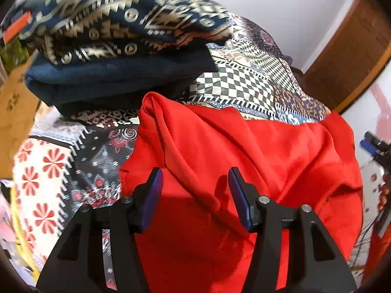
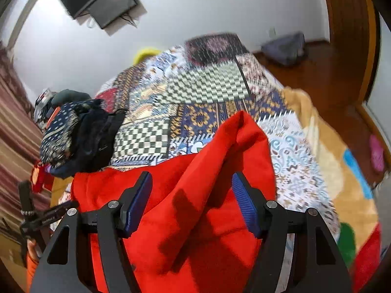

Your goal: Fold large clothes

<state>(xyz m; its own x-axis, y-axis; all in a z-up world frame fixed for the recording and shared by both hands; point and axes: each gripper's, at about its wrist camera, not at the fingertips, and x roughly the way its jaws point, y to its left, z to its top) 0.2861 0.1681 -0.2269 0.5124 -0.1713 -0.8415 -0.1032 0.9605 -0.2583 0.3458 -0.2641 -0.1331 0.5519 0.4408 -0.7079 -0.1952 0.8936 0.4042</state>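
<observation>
A red garment (image 1: 220, 161) lies rumpled on the patchwork bedspread (image 1: 244, 85), with a raised fold running across it. In the left wrist view my left gripper (image 1: 195, 179) hovers over the garment's near part with its blue pads (image 1: 154, 190) wide apart and nothing pinched. In the right wrist view the same red garment (image 2: 200, 195) peaks in a fold (image 2: 242, 127) just beyond my right gripper (image 2: 191, 179). Its ribbed blue pads (image 2: 244, 202) stand apart on either side of the cloth without pressing it. Both grippers are open.
A stack of folded dark blue patterned clothes (image 1: 117, 48) sits at the bedspread's far left, also seen as the stack (image 2: 78, 136). A tan blanket (image 2: 337, 171) hangs off the right side. Beyond are a wooden floor (image 2: 317, 73), a white wall and a wall-mounted screen (image 2: 102, 2).
</observation>
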